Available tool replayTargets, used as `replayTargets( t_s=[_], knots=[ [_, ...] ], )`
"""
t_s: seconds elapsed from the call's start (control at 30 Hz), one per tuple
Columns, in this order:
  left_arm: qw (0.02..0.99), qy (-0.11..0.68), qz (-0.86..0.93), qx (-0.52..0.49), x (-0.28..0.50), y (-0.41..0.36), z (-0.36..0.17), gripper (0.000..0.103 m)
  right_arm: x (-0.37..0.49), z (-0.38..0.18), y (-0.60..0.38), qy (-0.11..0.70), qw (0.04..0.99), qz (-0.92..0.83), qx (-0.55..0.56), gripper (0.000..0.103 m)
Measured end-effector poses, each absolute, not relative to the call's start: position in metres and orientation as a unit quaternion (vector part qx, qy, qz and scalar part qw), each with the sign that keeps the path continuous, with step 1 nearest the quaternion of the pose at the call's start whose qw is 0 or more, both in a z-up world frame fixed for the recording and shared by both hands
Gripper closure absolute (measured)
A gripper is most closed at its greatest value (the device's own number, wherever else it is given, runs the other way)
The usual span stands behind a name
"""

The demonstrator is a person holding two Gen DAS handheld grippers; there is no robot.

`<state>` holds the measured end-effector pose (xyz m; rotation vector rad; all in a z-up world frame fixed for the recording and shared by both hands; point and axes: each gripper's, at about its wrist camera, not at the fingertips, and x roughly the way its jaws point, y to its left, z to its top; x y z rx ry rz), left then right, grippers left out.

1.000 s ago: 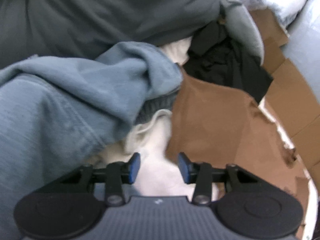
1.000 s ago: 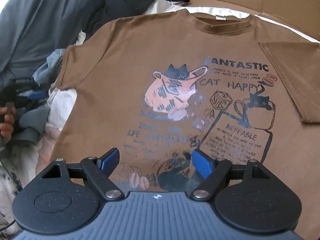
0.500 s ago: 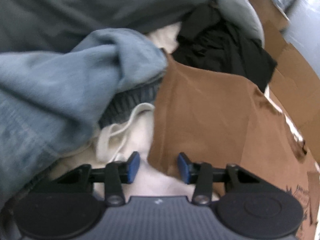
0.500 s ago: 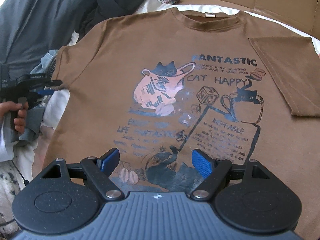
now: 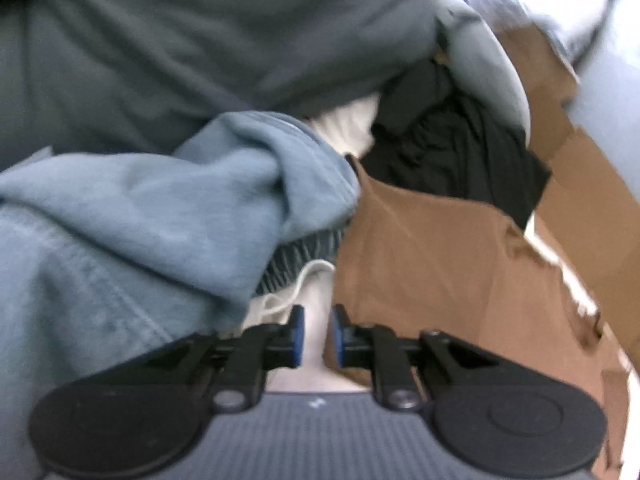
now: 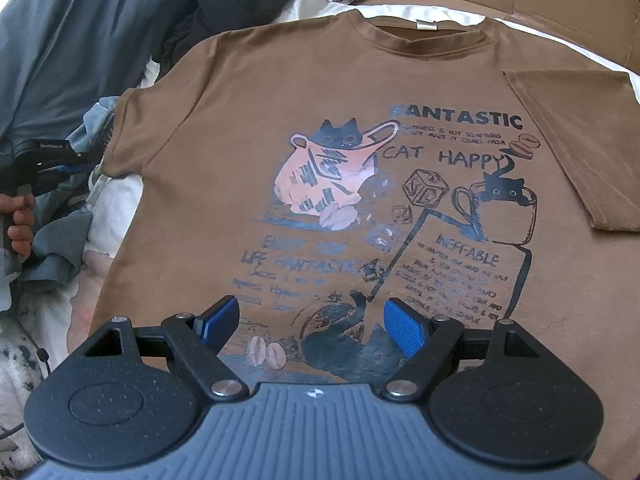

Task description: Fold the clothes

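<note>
Both jaws apart: left gripper (image 5: 318,334) at brown T-shirt (image 6: 320,128) sleeve edge, right gripper (image 6: 312,324) over hem.

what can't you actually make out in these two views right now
- Left wrist view: motion blur; whether the left hand-held gripper pinches the brown t-shirt sleeve edge is unclear.
- Right wrist view: the shirt's bottom hem is hidden behind the right hand-held gripper body.
- Right wrist view: the small print under "INEFFABLE" is too small to read.
- Right wrist view: the clothes pile is cut off by the left edge.
</note>
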<state>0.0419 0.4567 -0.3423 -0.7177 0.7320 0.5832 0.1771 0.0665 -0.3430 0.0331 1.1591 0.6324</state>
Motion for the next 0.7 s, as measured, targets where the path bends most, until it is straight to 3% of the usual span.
replayTargets(
  t_s=[0.17,0.3,0.47,0.53,0.57,0.63,0.67,0.7],
  knots=[
    [0.83,0.367,0.25,-0.336,0.048,0.441,-0.352,0.061,0.175,-0.343,0.067,0.539,0.789,0.294,0.012,0.019],
    [0.822,0.393,0.257,-0.324,0.058,0.431,-0.364,0.061,0.172,-0.343,0.065,0.541,0.789,0.293,0.011,0.019],
    [0.818,0.399,0.264,-0.319,0.07,0.431,-0.37,0.054,0.173,-0.337,0.065,0.535,0.79,0.298,0.029,0.019],
    [0.816,0.395,0.268,-0.325,0.071,0.433,-0.37,0.059,0.175,-0.333,0.071,0.526,0.79,0.314,0.033,0.019],
    [0.814,0.393,0.274,-0.328,0.071,0.434,-0.371,0.073,0.176,-0.332,0.075,0.522,0.789,0.322,0.033,0.02],
    [0.804,0.388,0.287,-0.347,0.065,0.437,-0.37,0.09,0.18,-0.33,0.089,0.515,0.785,0.343,0.031,0.037],
    [0.8,0.38,0.284,-0.368,0.06,0.44,-0.37,0.096,0.182,-0.33,0.096,0.514,0.783,0.349,0.026,0.052],
    [0.796,0.374,0.278,-0.386,0.057,0.442,-0.37,0.096,0.185,-0.33,0.105,0.515,0.78,0.356,0.02,0.061]
  ],
)
